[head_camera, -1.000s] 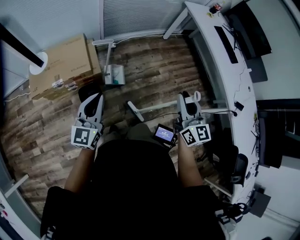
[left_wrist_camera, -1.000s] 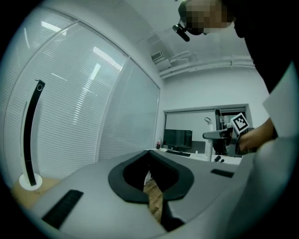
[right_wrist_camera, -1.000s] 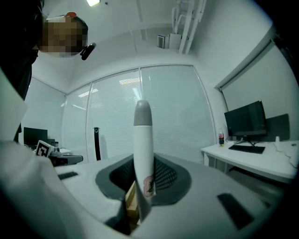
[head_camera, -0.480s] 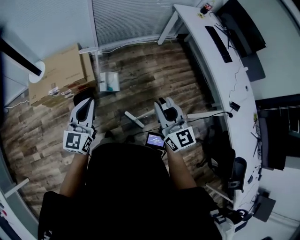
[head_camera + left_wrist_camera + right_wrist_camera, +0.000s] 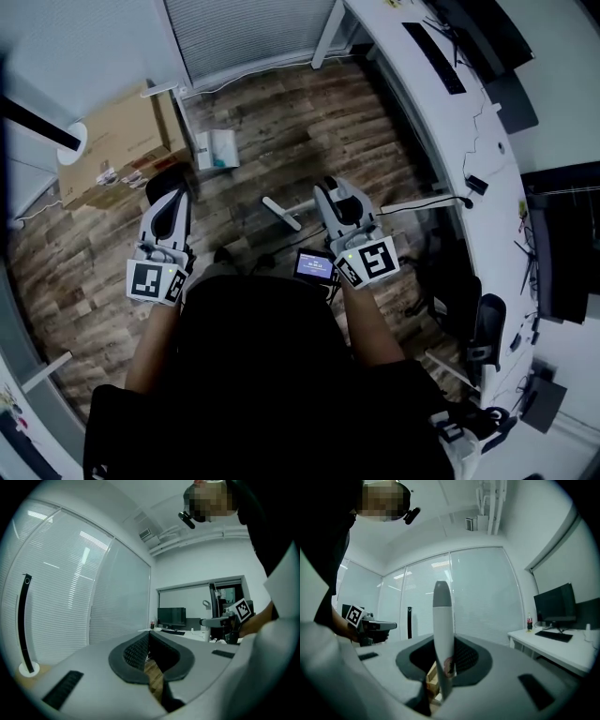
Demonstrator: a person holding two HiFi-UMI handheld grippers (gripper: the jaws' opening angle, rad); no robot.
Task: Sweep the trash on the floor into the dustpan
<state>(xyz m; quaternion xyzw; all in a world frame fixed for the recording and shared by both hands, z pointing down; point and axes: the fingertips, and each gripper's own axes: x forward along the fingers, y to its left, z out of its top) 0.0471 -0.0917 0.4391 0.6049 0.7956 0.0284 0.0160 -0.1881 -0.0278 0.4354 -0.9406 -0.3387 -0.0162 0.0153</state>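
Note:
My right gripper (image 5: 440,667) is shut on a white handle (image 5: 442,620) with a grey tip, which stands upright between its jaws. In the head view the right gripper (image 5: 330,187) points towards the far wall, beside the desk. My left gripper (image 5: 149,639) is shut with nothing between its pads; from above, the left gripper (image 5: 173,192) sits at the left. A pale dustpan (image 5: 216,150) with an upright white pole stands on the wood floor ahead, beyond both grippers. Small bits of trash (image 5: 122,173) lie by the cardboard box.
A cardboard box (image 5: 117,136) rests at the far left by a white floor-lamp base (image 5: 73,138). The long white desk (image 5: 450,122) runs down the right, with a monitor and cables. A white T-shaped bar (image 5: 281,212) lies low between the grippers. Blinds cover the glass wall ahead.
Both grippers have shifted left in the head view, the right one away from the desk. Its grip on the handle is unchanged, and the left stays shut.

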